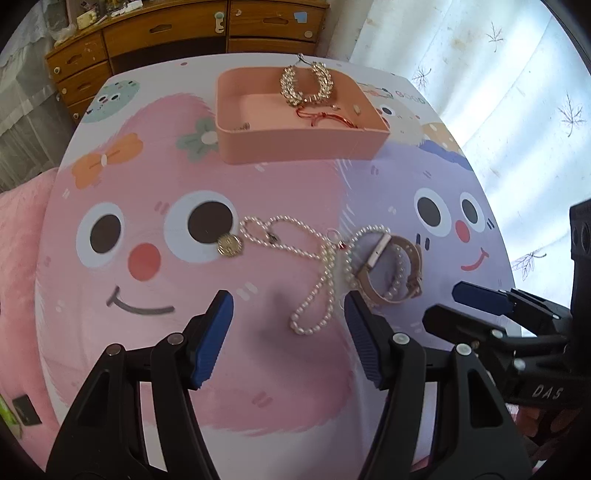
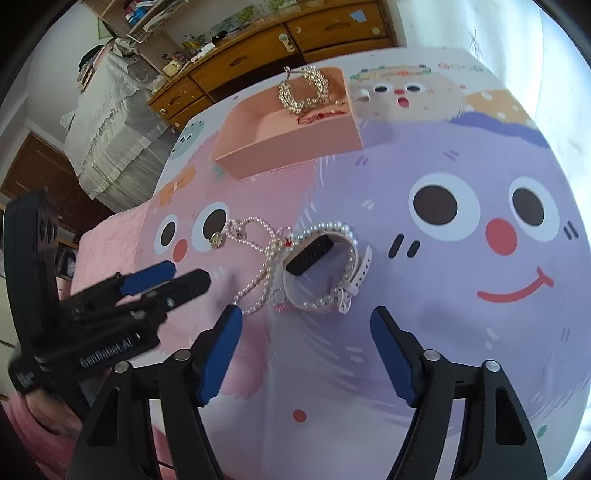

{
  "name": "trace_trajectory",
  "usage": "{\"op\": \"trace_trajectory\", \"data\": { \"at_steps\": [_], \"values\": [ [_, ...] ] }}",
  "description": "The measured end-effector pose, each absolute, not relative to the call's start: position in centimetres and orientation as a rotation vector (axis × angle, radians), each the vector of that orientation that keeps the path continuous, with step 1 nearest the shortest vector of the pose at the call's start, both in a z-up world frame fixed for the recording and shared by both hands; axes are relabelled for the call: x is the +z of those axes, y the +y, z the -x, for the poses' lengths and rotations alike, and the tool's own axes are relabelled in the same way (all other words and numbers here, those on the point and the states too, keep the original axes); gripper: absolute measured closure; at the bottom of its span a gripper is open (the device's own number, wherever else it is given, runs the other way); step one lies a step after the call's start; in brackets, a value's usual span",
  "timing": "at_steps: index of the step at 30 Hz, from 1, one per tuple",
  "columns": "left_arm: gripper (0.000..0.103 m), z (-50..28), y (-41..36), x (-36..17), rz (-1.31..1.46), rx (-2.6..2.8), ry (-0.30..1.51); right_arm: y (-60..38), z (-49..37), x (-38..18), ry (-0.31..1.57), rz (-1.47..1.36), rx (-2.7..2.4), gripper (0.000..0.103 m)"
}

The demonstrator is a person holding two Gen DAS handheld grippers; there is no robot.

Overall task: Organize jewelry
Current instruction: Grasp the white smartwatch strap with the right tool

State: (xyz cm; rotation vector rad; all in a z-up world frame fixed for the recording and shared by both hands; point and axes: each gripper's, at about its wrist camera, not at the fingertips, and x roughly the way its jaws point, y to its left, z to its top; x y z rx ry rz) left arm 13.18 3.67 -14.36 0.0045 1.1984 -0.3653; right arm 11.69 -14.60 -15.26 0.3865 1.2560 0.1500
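Observation:
A pearl necklace [image 1: 314, 291] [image 2: 258, 273] lies tangled on the cartoon cloth beside a pink-strapped watch [image 1: 391, 266] [image 2: 325, 266] and a round gold pendant [image 1: 229, 245] [image 2: 216, 240]. My left gripper [image 1: 288, 306] is open and empty, just short of the necklace's near loop. My right gripper [image 2: 306, 321] is open and empty, just short of the watch. A pink tray [image 1: 295, 147] [image 2: 284, 147] at the far side holds a gold crystal necklace [image 1: 306, 85] [image 2: 303, 92] and a red cord bracelet [image 1: 325, 118] [image 2: 317, 116].
The table carries a pink and purple cartoon cloth [image 1: 166, 332] [image 2: 480, 332]. A wooden drawer unit [image 1: 184, 33] [image 2: 258, 55] stands behind it. The right gripper's body [image 1: 517, 332] shows at the left wrist view's right edge; the left gripper's body [image 2: 92, 314] shows at the right wrist view's left.

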Motion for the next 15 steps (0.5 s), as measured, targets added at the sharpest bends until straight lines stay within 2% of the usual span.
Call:
{"op": "trace_trajectory", "data": {
  "at_steps": [5,15],
  "values": [
    [0.043,-11.8,2.6,-15.3,0.027,-0.338,1.170,-15.9,-12.6,-16.8,1.306,-0.435,0.187,0.054],
    [0.043,-11.6,1.7,-16.6,0.113,-0.244,1.137,-17.8,-15.4,-20.6,1.392,-0.567,0.189,0.081]
  ]
}}
